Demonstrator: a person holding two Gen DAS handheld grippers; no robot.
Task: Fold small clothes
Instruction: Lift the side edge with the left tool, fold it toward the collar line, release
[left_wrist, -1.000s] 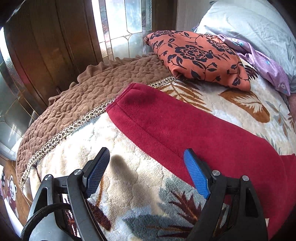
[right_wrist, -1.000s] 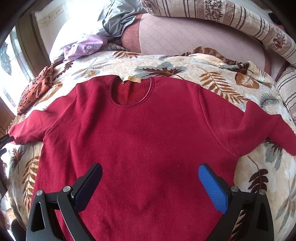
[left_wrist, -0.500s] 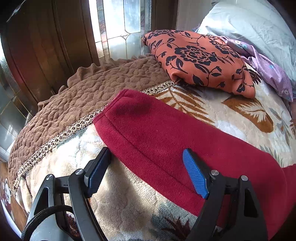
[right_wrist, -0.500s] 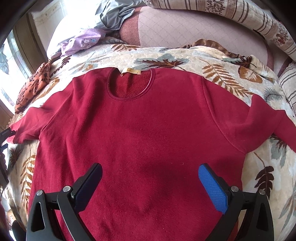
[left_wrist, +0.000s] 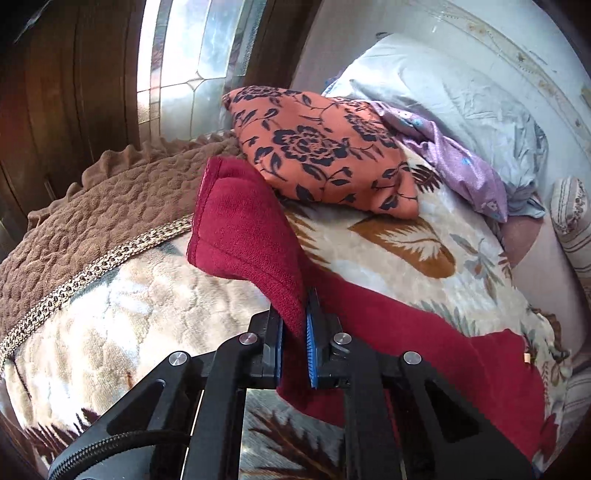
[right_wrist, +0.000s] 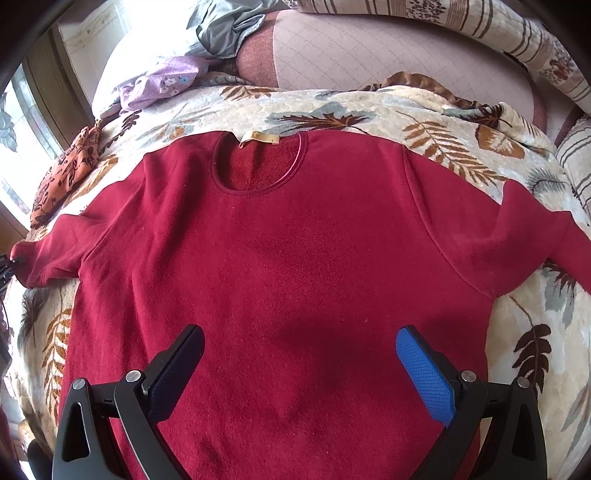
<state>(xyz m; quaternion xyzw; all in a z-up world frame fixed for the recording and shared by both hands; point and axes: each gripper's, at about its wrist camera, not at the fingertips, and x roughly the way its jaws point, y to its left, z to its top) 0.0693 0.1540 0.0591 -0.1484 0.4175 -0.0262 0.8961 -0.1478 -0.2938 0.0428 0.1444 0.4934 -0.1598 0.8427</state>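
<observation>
A dark red fleece sweater (right_wrist: 288, 266) lies front up on a leaf-patterned blanket (right_wrist: 424, 133), neck away from me, both sleeves spread sideways. My left gripper (left_wrist: 295, 328) is shut on the left sleeve (left_wrist: 243, 229) a little behind the cuff, and the cuff end stands lifted off the blanket. In the right wrist view that sleeve end (right_wrist: 40, 258) shows at the far left edge. Over the sweater's lower body my right gripper (right_wrist: 299, 354) hovers open, nothing between its fingers.
An orange flowered cushion (left_wrist: 317, 147) sits just beyond the lifted cuff, with a lilac cloth (left_wrist: 458, 166) and a grey pillow (left_wrist: 461, 96) behind. A brown quilted cover (left_wrist: 92, 214) drapes the bed's left edge by the wooden window frame (left_wrist: 74, 74). Striped bolsters (right_wrist: 461, 22) line the far side.
My left gripper closed on the red sleeve and raised it, so the cuff now stands up off the blanket. The right gripper stays open over the sweater.
</observation>
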